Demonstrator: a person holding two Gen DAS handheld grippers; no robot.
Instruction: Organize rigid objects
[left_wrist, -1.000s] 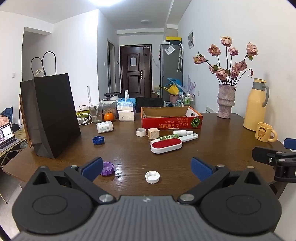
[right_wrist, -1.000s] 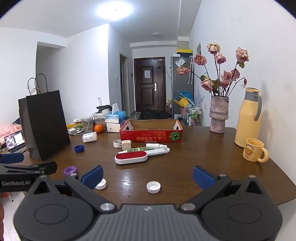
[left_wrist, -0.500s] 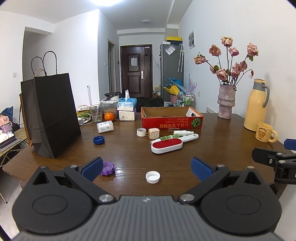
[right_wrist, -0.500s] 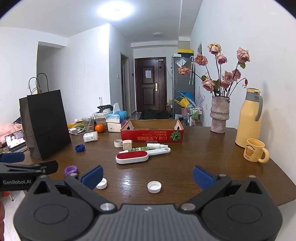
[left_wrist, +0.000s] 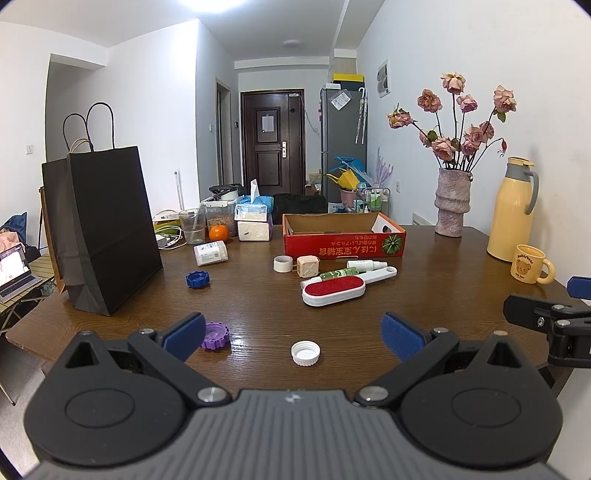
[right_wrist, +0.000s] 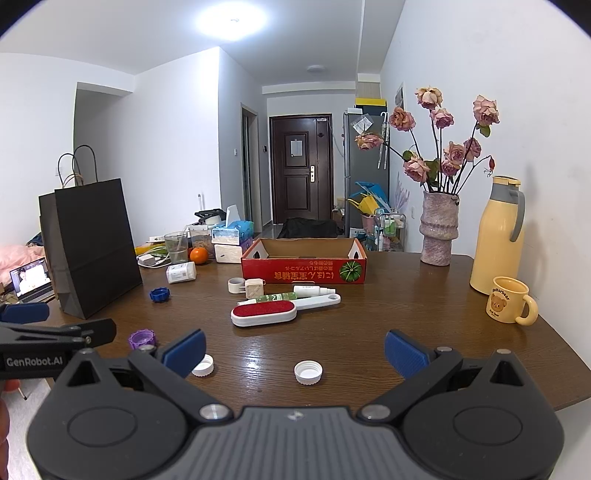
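Nothing moved — left claw (left_wrist: 292, 332), right claw (right_wrist: 294, 352) wide, empty

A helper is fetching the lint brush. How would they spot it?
Start at the red cardboard box mid-table. Just in front of it lies the lint brush, flat, handle pointing right. It alone has a long white body with a red fuzzy pad.

On the table (right_wrist: 406, 325) lie two white caps (right_wrist: 308, 372), one purple cap (right_wrist: 142, 339), one blue cap (right_wrist: 160, 294), one lint brush (right_wrist: 266, 313), two small bottles (right_wrist: 314, 290), one red box (right_wrist: 304, 271), one mug (right_wrist: 509, 305), one flask (right_wrist: 498, 236), one vase (right_wrist: 439, 232).
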